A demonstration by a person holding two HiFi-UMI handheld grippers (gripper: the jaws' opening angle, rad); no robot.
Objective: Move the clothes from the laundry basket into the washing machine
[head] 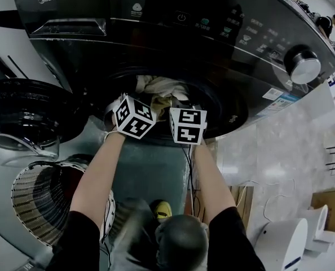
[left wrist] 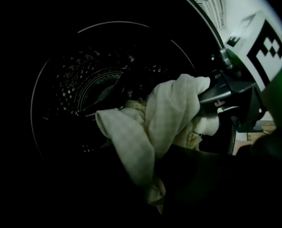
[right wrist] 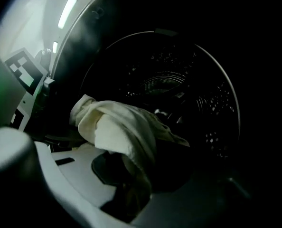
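At the far left, the round glass door (head: 26,114) of the washing machine (head: 156,16) stands open. The white slatted laundry basket (head: 40,205) sits on the floor just below it. Toward the middle, the left gripper (head: 132,113) reaches into the mouth of the perforated drum (left wrist: 79,89). Its jaws are drawn close together on a fold of a cream cloth (head: 159,89), and the left gripper view shows the fabric running down between them. The cloth is bunched at the drum's opening, partly inside, and held between both tools. Just beside it on the right, the right gripper (head: 185,120) is narrowly clamped on the other end of the same cloth, which drapes down past its white jaw. Farther right, a silver dial (head: 304,66) sits on the machine's control panel.
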